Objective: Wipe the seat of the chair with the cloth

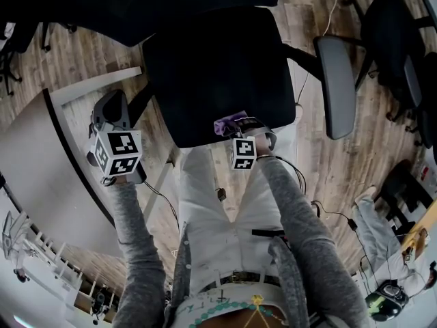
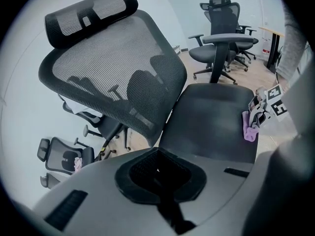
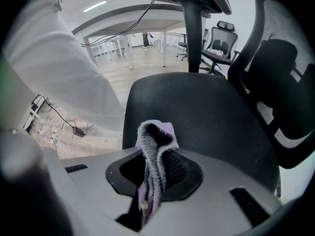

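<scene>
1. A person in grey sleeves (image 1: 133,251) and white trousers (image 1: 225,203) is standing right in front of a black chair, holding a gripper in each hand.
2. The right gripper (image 3: 156,181) is squeezing its jaws tight on a purple and grey cloth (image 3: 155,136). The cloth is sticking up out of the jaws in a folded bunch.
3. The cloth is sitting right at the front edge of the seat (image 1: 218,74), a bit to the person's right. I cannot tell if it is touching the seat.
4. The left gripper (image 2: 160,176) is hanging off to the left side of the chair, well apart from the cloth. Its jaws are pressed together with nothing in them.
5. The seat is lying flat and dark, and the mesh back (image 2: 113,77) is rising behind it with a headrest (image 2: 91,14) on top.
6. A grey armrest (image 1: 336,84) is sticking out on the right side of the seat.
7. Farther off, more black office chairs (image 2: 221,38) are standing on the wooden floor (image 1: 89,53).
</scene>
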